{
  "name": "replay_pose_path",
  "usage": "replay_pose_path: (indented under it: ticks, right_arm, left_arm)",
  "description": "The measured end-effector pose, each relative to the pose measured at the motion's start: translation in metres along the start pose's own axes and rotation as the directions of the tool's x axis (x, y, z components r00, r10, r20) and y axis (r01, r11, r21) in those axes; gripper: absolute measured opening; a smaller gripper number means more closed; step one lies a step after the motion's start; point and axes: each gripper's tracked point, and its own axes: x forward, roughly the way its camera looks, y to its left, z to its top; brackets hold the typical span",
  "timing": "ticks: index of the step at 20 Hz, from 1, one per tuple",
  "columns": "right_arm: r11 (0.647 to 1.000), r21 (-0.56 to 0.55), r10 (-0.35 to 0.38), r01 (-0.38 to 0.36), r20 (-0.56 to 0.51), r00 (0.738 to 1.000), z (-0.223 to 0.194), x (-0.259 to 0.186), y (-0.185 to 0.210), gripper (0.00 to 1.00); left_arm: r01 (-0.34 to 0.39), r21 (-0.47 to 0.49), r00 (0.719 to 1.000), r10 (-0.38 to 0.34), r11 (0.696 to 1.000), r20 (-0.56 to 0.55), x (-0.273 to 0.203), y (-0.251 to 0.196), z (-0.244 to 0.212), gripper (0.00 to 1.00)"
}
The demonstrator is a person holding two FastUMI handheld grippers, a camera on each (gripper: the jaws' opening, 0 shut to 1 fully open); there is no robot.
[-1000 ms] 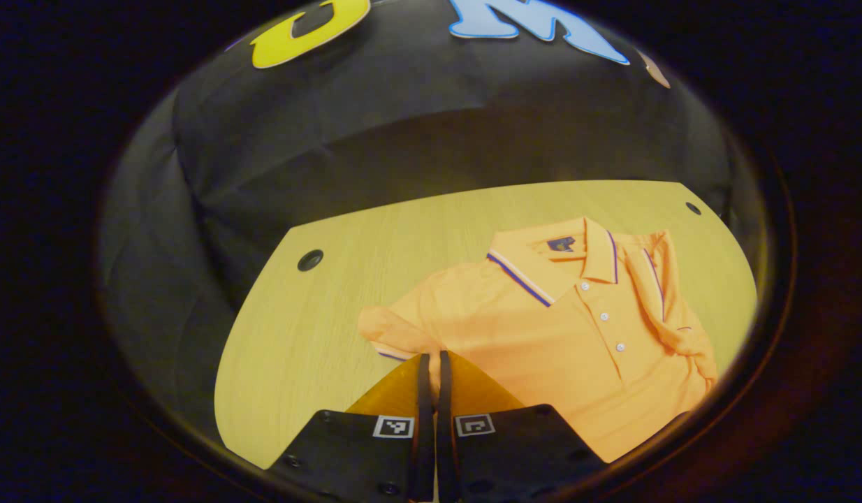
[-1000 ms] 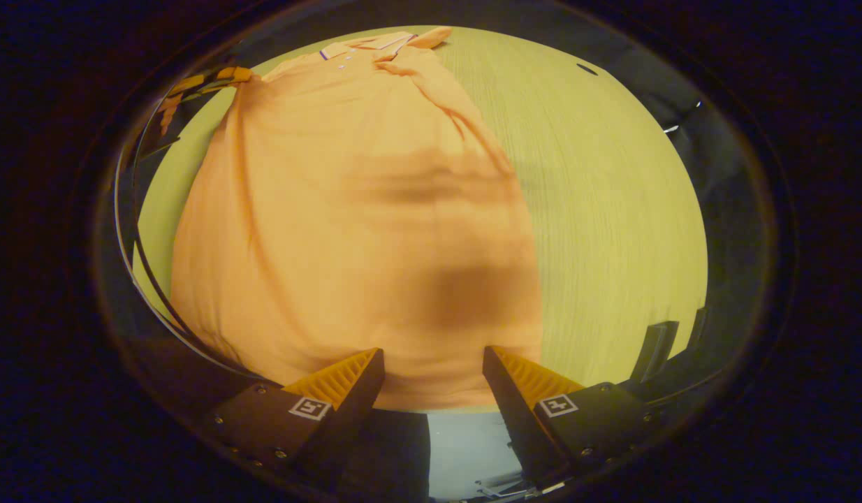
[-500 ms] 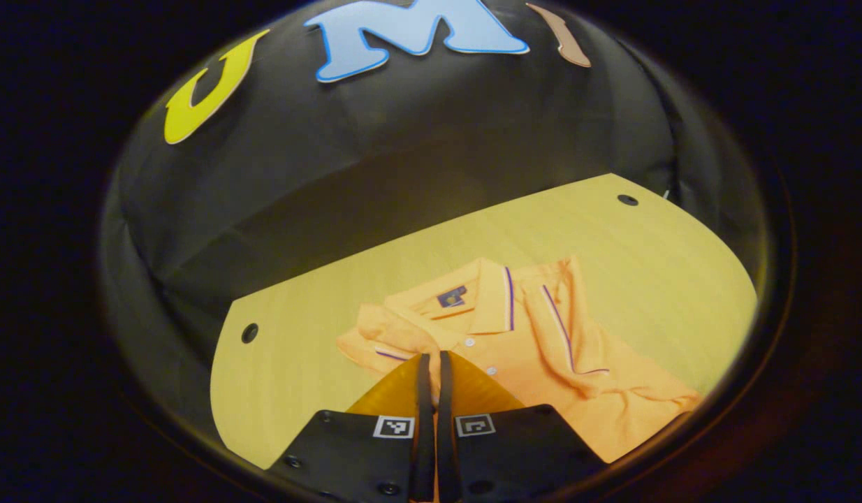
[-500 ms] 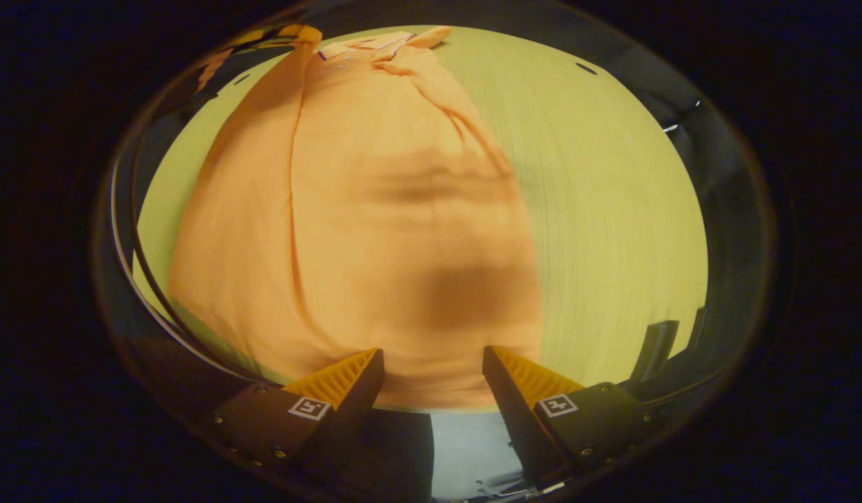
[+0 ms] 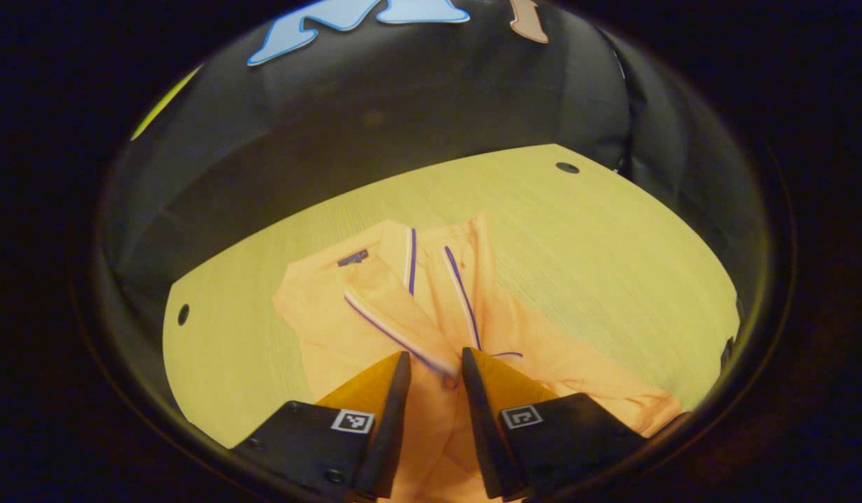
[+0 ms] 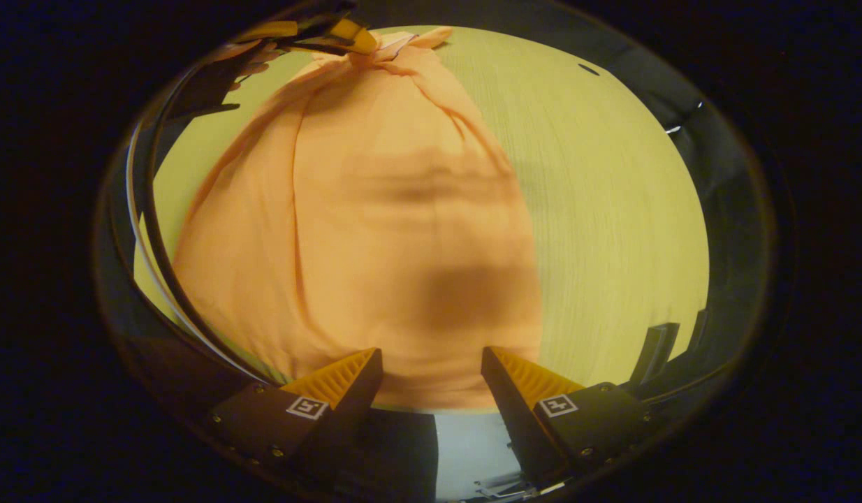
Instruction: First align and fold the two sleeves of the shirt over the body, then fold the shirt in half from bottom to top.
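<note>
An orange short-sleeved polo shirt with purple-and-white striped trim lies on a pale wooden table, both sleeves folded across its chest. The left gripper hovers over the collar end with its 2 fingers apart, a striped sleeve cuff ending just between their tips, untouched by either. At the hem, nearest the table's front edge, the right gripper waits with its fingers spread wide, the cloth lying between them.
</note>
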Motion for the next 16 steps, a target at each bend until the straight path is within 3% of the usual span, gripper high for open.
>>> replay_pose_path:
  ticks: [2,3,4,7,10,16]
  right_arm:
    - [1.0,-0.007,0.003,-0.003,-0.004,1.0,0.0,0.0,0.0,0.93]
    - [1.0,-0.01,0.004,-0.004,-0.006,1.0,0.0,0.0,-0.001,0.93]
    - [1.0,-0.012,0.006,-0.006,-0.009,1.0,0.0,0.0,-0.001,0.93]
    - [1.0,-0.014,0.012,-0.013,-0.021,1.0,0.001,0.0,-0.001,0.94]
    - [1.0,-0.016,0.013,-0.014,-0.032,0.999,0.001,0.0,-0.001,0.94]
    - [1.0,-0.018,0.015,-0.016,-0.051,0.999,0.001,0.0,-0.001,0.94]
  left_arm:
    - [-0.014,-0.033,1.0,0.014,0.999,-0.018,-0.007,0.012,-0.012,0.82]
    - [-0.02,-0.047,0.999,0.019,0.999,-0.027,-0.011,0.017,-0.021,0.8]
    - [-0.026,-0.062,0.999,0.024,0.998,-0.035,-0.017,0.023,-0.03,0.88]
    - [-0.055,-0.092,0.997,0.05,0.994,-0.059,-0.044,0.044,-0.062,0.8]
    - [-0.075,-0.134,0.994,0.063,0.988,-0.087,-0.074,0.056,-0.096,0.88]
    - [-0.113,-0.162,0.983,0.086,0.98,-0.162,-0.135,0.055,-0.175,0.88]
